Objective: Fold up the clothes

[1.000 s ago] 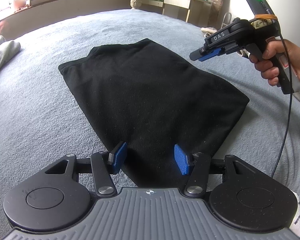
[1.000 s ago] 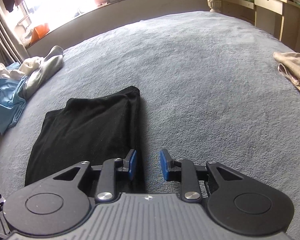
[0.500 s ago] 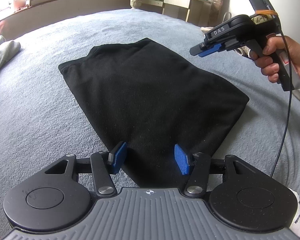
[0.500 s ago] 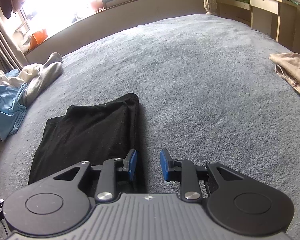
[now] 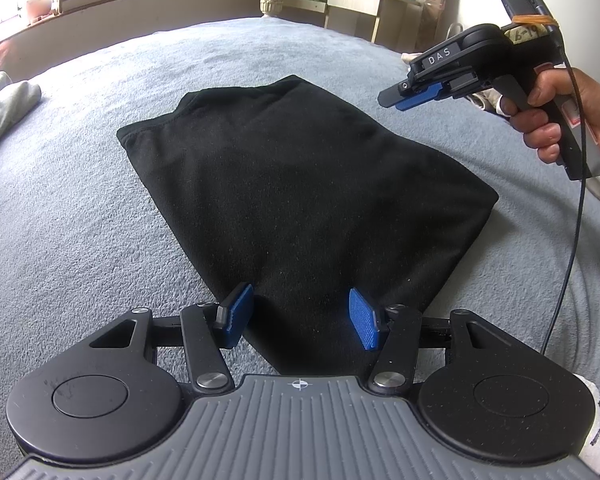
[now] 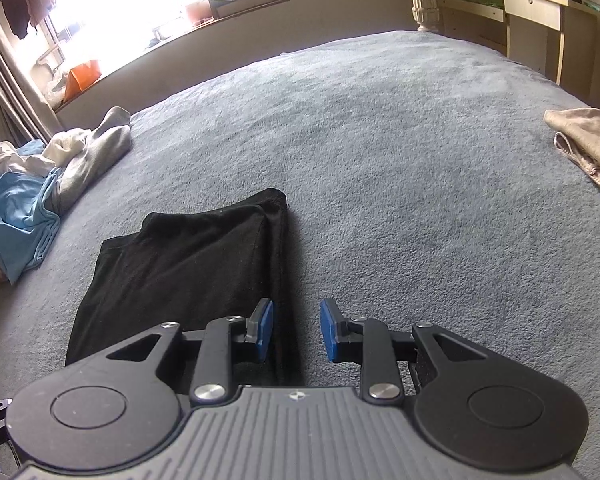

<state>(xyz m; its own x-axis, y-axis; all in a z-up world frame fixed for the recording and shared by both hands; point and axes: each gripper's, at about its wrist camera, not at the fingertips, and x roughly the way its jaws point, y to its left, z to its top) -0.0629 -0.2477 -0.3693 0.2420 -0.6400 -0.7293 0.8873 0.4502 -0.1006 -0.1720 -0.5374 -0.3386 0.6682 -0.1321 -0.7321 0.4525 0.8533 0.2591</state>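
Observation:
A black garment [image 5: 300,184], folded into a flat oblong, lies on the grey-blue bed cover [image 5: 60,220]. My left gripper [image 5: 300,312] hovers open over its near corner, with the cloth below the pads and nothing pinched. A hand [image 5: 560,120] holds my right gripper [image 5: 392,100] in the air beyond the garment's right edge. In the right wrist view, the right gripper [image 6: 296,328] stands open with a narrower gap and nothing in it. The right-hand fold of the black garment [image 6: 188,264] runs beneath its left finger.
A pile of white, grey and light blue clothes [image 6: 40,184] lies at the bed's left edge, and a beige garment [image 6: 588,140] lies at the right edge. A wooden desk [image 6: 532,4] stands past the bed. A black cable [image 5: 576,240] hangs from the right gripper.
In the left wrist view the right gripper has tipped up a little. The garment and my left gripper have not moved.

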